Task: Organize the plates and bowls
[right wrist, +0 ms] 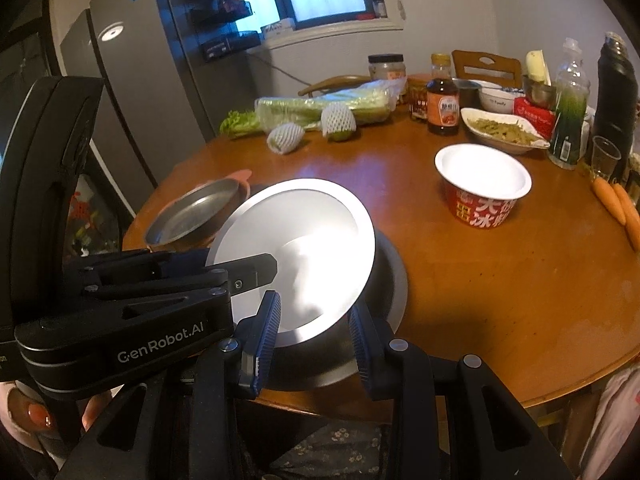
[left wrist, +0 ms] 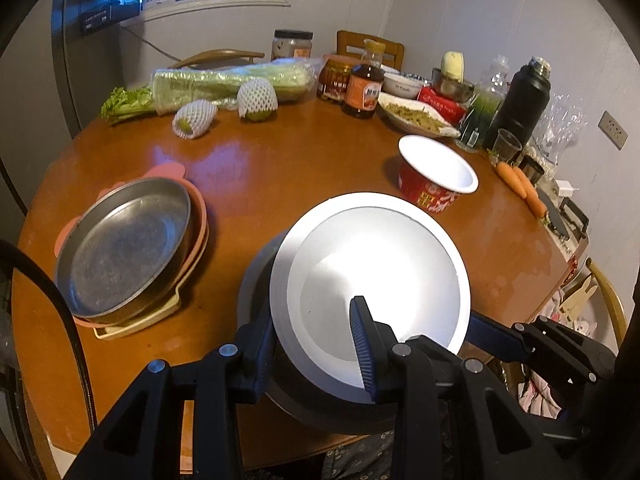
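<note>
A shiny steel bowl (left wrist: pixel 372 276) sits tilted in a dark, wider bowl (left wrist: pixel 256 276) at the table's near edge; both also show in the right wrist view, the steel bowl (right wrist: pixel 296 256) above the dark bowl (right wrist: pixel 392 280). My left gripper (left wrist: pixel 316 344) is shut on the steel bowl's near rim, one finger inside and one outside. My right gripper (right wrist: pixel 314 332) straddles the bowls' near rim, its jaws apart; contact is unclear. A steel pan (left wrist: pixel 124 244) rests on a pink plate (left wrist: pixel 200 216) at the left. A red paper bowl (left wrist: pixel 436 176) stands to the right.
The round wooden table (left wrist: pixel 280 160) holds bagged celery (left wrist: pixel 224 80), two netted fruits (left wrist: pixel 256 98), sauce bottles (left wrist: pixel 362 88), a dish of food (left wrist: pixel 416 114), a black flask (left wrist: pixel 520 100), a glass (left wrist: pixel 506 146) and carrots (left wrist: pixel 524 188) along the back and right. A fridge (right wrist: pixel 132 80) stands at the left.
</note>
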Motion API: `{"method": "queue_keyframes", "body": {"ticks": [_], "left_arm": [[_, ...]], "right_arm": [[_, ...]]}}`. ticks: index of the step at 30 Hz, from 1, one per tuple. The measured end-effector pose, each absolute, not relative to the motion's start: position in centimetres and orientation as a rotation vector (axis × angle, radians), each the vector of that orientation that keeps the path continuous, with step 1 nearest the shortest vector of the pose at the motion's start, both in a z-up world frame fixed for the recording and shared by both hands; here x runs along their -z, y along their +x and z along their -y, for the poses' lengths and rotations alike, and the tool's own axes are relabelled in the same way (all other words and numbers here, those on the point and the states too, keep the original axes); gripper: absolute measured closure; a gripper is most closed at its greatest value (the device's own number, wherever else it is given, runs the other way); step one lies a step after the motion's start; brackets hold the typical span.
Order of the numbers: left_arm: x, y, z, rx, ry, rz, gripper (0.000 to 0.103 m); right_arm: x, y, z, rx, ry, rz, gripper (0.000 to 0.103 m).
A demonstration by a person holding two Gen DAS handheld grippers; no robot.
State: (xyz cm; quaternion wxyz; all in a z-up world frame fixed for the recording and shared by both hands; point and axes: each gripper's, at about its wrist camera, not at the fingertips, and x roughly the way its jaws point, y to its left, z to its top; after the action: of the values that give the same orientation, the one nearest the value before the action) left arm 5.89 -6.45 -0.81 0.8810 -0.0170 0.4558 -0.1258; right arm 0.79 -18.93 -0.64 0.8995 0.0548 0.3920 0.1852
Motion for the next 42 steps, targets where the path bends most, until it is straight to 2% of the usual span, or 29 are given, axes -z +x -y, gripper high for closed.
{"method": "queue_keyframes", "body": {"ticks": [25,42], "left_arm": [[1.6,6.6,6.5,0.238,-0.008,-0.958,0.067],[0.8,6.2,6.0,0.24,-0.029,-0.935,0.061]], "right_arm": [[1.6,1.6,18.2,-0.347,0.06,-0.848,0.066],[0.6,1.1,18.4,-0.305,0.028,-0.815,0.051]]}}
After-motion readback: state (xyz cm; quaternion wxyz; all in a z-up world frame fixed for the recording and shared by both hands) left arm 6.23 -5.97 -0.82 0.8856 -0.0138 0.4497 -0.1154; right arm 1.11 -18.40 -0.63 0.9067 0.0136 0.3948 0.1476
